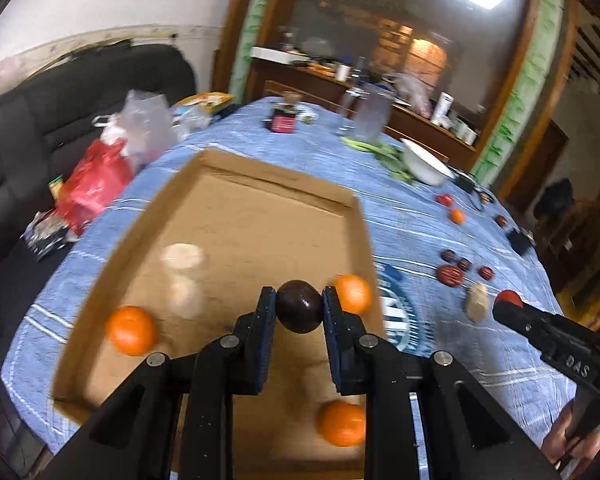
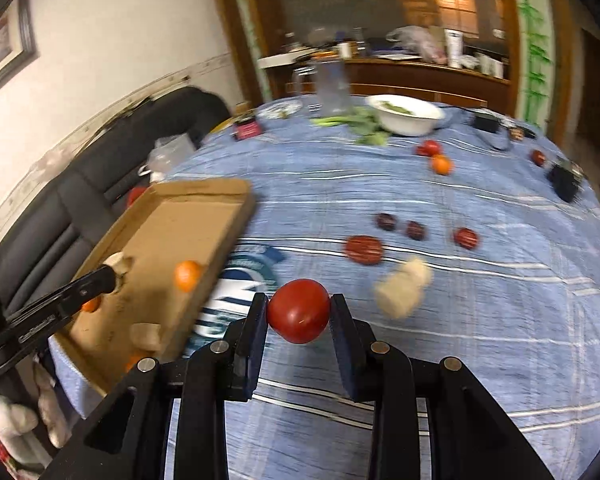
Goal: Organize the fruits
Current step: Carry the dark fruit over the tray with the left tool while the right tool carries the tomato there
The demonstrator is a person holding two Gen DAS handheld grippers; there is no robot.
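My left gripper (image 1: 299, 301) is shut on a dark purple plum (image 1: 300, 306) and holds it above the cardboard tray (image 1: 236, 184). Three oranges lie in the tray, at the left (image 1: 132, 330), the right (image 1: 352, 294) and the front (image 1: 342, 424), with a pale blurred object (image 1: 184, 280). My right gripper (image 2: 299, 312) is shut on a red tomato (image 2: 299, 311) above the blue tablecloth (image 2: 480, 320), right of the tray (image 2: 168, 240). It also shows in the left wrist view (image 1: 508, 306).
Loose on the cloth are dark red fruits (image 2: 364, 249), a pale lumpy piece (image 2: 404, 288), a tomato (image 2: 429, 147) and an orange (image 2: 441, 164). A white bowl (image 2: 406, 114) with greens, a clear jug (image 2: 332, 86) and black gadgets stand at the far edge. Plastic bags (image 1: 96, 180) lie left.
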